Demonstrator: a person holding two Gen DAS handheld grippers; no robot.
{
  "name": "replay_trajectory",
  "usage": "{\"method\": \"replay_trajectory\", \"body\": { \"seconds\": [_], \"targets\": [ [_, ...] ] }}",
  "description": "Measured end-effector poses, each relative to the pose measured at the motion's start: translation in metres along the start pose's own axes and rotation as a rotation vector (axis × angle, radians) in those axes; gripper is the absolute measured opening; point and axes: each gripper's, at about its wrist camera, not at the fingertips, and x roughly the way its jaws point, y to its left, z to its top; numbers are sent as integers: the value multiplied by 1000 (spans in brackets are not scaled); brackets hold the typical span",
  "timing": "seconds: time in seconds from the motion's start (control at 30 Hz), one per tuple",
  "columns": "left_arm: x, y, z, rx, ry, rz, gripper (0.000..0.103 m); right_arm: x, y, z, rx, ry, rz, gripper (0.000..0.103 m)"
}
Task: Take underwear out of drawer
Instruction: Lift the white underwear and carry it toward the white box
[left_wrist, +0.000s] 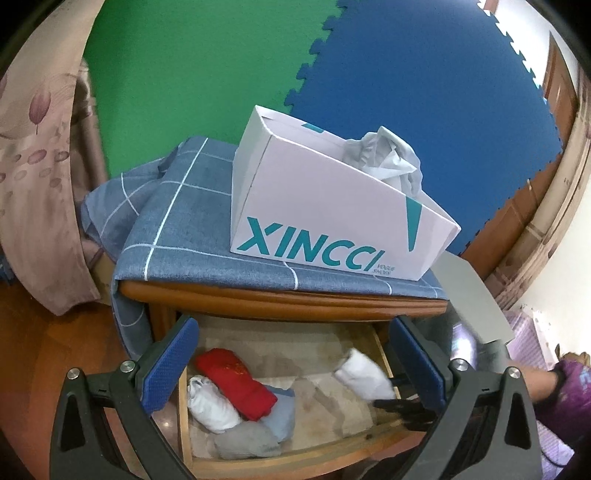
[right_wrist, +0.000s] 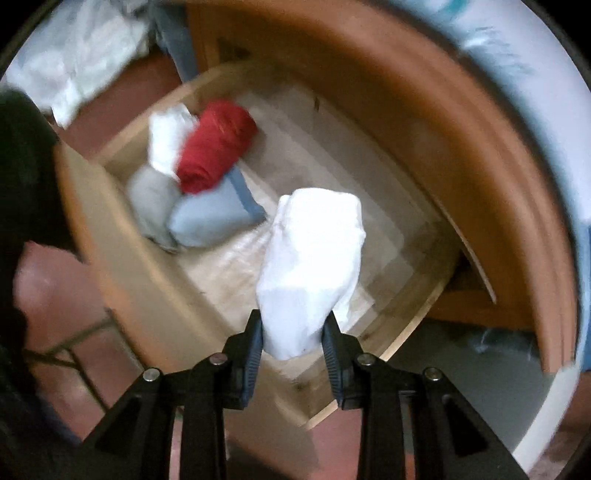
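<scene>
The wooden drawer (left_wrist: 186, 413) stands pulled out below the nightstand. In its left corner lie a red roll of underwear (left_wrist: 236, 384), a white roll (left_wrist: 210, 406), a grey roll (left_wrist: 247, 443) and a blue one (left_wrist: 280, 413). My right gripper (right_wrist: 293, 332) points steeply down and is shut on a white rolled underwear (right_wrist: 310, 266), held above the drawer's floor (right_wrist: 332, 155). The same white roll (left_wrist: 364, 374) appears at the drawer's right side in the left wrist view, with the right gripper (left_wrist: 382, 400) below it. My left gripper (left_wrist: 295, 365) hangs open and empty in front of the drawer.
A white XINCCI box (left_wrist: 325, 218) holding a crumpled grey garment (left_wrist: 384, 158) rests on a blue checked cloth (left_wrist: 184, 221) covering the nightstand top. A floral curtain (left_wrist: 37, 166) hangs at left. A person's purple sleeve (left_wrist: 569, 391) shows at right.
</scene>
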Motion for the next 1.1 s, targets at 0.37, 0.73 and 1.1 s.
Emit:
{"method": "replay_trajectory", "body": {
  "seconds": [0.37,0.73,1.1],
  "targets": [
    [5,-4,-2,11,23,12,101,-82,4,-48,292,-294,204,31],
    [16,-22,-9,109,65,42,101,-123,10,-85,445,-490,260,31],
    [20,-27,-13,158,88,62,101,-157,6,-91,464,-563,224,31]
  ]
}}
